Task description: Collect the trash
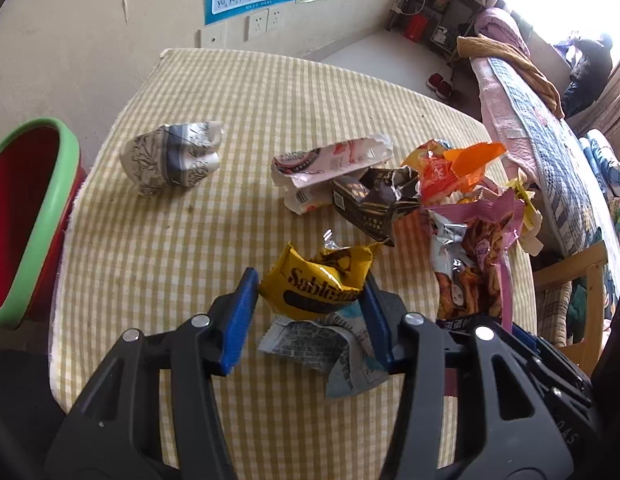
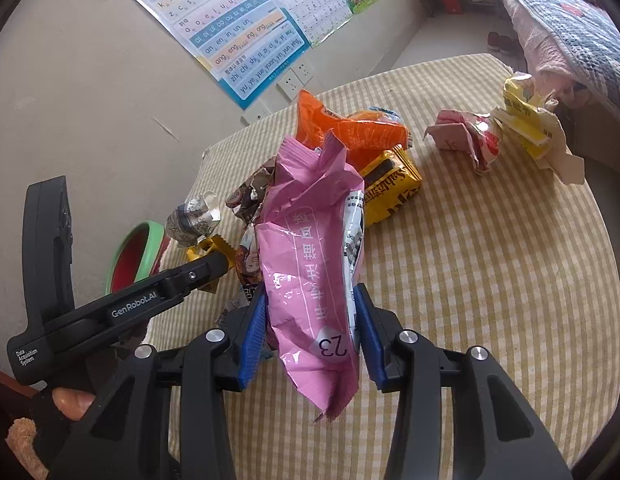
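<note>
Several crumpled snack wrappers lie on a round table with a yellow checked cloth (image 1: 229, 96). My left gripper (image 1: 310, 292) has its blue pads on both sides of a yellow wrapper (image 1: 318, 280), shut on it, above a grey printed wrapper (image 1: 310, 344). My right gripper (image 2: 310, 312) is shut on a tall pink bag (image 2: 310, 264), which also shows in the left wrist view (image 1: 482, 220). The left gripper appears in the right wrist view (image 2: 197, 272), holding the yellow wrapper's edge. A red bin with a green rim (image 1: 25, 208) stands left of the table.
Other wrappers: grey-white ball (image 1: 169, 156), white-pink (image 1: 330, 164), dark brown (image 1: 370, 200), orange (image 1: 450, 168). In the right view, an orange bag (image 2: 350, 128), a yellow pack (image 2: 390, 188), pink-white (image 2: 466, 136) and yellow-white (image 2: 530, 120) wrappers. A bed (image 1: 550, 128) is right.
</note>
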`<state>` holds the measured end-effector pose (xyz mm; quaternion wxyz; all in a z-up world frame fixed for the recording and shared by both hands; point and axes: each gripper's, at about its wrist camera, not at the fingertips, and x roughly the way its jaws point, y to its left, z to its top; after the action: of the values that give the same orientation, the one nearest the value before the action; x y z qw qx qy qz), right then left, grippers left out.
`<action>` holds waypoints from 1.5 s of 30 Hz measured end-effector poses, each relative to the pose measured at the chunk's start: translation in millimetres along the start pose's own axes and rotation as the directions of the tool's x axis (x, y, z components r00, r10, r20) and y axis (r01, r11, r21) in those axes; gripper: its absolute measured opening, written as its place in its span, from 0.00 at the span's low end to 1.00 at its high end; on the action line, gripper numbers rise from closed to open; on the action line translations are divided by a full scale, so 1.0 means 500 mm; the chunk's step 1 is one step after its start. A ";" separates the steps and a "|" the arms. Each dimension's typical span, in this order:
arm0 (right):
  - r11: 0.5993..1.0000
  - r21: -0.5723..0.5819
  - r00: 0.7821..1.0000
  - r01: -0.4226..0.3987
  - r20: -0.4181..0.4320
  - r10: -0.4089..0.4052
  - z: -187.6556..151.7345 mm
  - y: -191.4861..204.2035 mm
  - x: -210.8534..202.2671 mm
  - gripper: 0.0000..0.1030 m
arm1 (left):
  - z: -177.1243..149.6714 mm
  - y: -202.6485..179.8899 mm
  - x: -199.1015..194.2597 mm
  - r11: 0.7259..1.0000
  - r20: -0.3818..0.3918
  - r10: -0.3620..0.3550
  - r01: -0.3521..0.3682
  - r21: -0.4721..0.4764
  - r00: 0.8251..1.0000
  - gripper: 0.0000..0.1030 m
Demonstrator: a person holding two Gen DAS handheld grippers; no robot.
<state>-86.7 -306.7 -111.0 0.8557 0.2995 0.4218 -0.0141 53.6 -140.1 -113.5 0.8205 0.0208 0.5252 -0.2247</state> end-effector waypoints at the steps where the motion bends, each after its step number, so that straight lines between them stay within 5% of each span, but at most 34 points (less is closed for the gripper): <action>1: 1.000 -0.009 1.000 0.002 0.009 -0.002 0.002 0.006 -0.005 0.40 | -0.002 0.006 -0.014 1.000 0.018 0.003 -0.002 -0.009 1.000 0.47; 13: 0.995 -0.100 0.999 0.009 0.054 -0.004 -0.001 0.075 -0.027 0.40 | -0.008 0.056 -0.122 0.997 0.161 0.069 -0.061 -0.053 0.984 0.47; 45: 0.985 -0.172 0.998 0.008 0.061 0.003 -0.013 0.129 -0.025 0.41 | -0.010 0.117 -0.146 0.989 0.201 0.122 -0.103 -0.103 0.972 0.47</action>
<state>-81.6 -253.2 -72.4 0.8907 0.2233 0.3957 0.0122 46.7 -61.1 -64.0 0.8822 -0.0107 0.4447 -0.1543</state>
